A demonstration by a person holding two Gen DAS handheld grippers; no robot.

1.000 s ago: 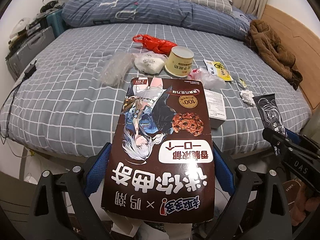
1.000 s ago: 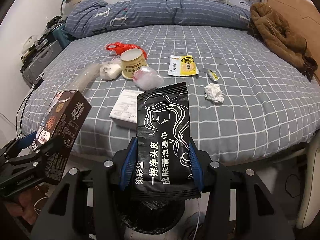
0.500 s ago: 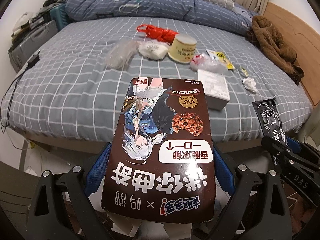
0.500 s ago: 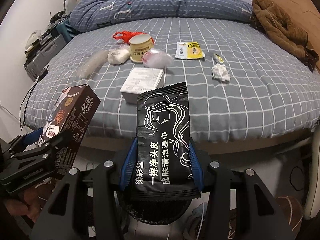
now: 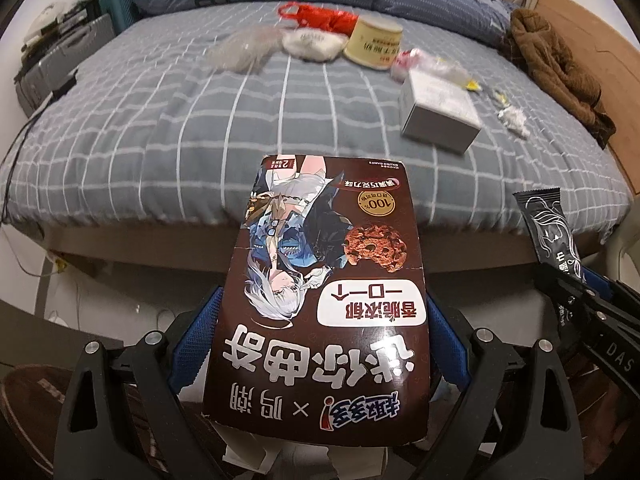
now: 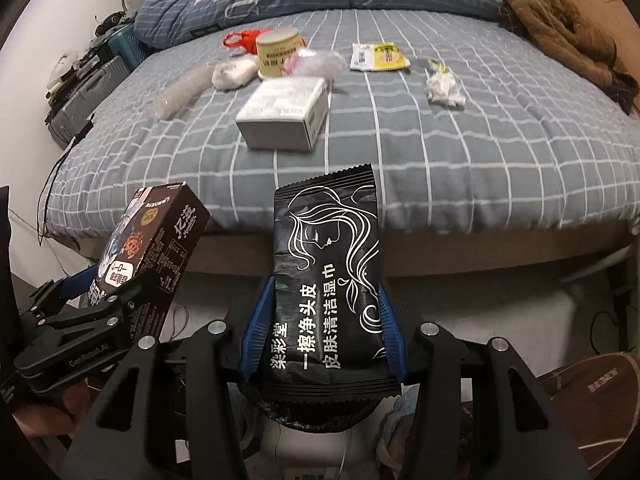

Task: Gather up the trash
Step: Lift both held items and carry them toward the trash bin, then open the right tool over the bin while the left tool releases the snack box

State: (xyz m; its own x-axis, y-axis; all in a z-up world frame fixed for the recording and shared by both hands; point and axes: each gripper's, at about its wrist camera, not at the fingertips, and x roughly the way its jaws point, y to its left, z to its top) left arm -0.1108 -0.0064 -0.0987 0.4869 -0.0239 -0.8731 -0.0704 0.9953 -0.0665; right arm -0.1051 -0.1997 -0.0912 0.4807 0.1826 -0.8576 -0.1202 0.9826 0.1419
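Both grippers are loaded and held off the near edge of the bed (image 6: 440, 168), pointing steeply downward. The left gripper (image 5: 320, 332) has its blue pads pressed against the sides of a brown cookie box (image 5: 328, 280), jaws spread about the width of the box. The right gripper (image 6: 324, 332) is partly closed on a black wet-wipe packet (image 6: 326, 276), pads touching both edges of it. Below the right gripper a black-lined bin (image 6: 312, 400) shows in part; its rim is mostly hidden by the packet, so how full it is cannot be told.

Status: two items are in hand, neither released yet. In my judgement the current step is delivery to the bin.

Still lying on the bedspread:
- a white carton (image 6: 284, 114), nearest the edge
- a cream tub (image 6: 278, 54) with a red plastic bag (image 6: 246, 40) behind it
- a crumpled clear wrapper (image 6: 316, 62) touching the tub
- a white pouch (image 6: 234, 72) and a clear plastic sleeve (image 6: 182, 90) to its left
- a yellow sachet (image 6: 378, 56), a small yellow scrap (image 6: 436, 66) and a wad of tissue (image 6: 444, 90)

The larger part of the collection remains outstanding. A brown garment (image 6: 560, 28) on the far right is presumably not trash.
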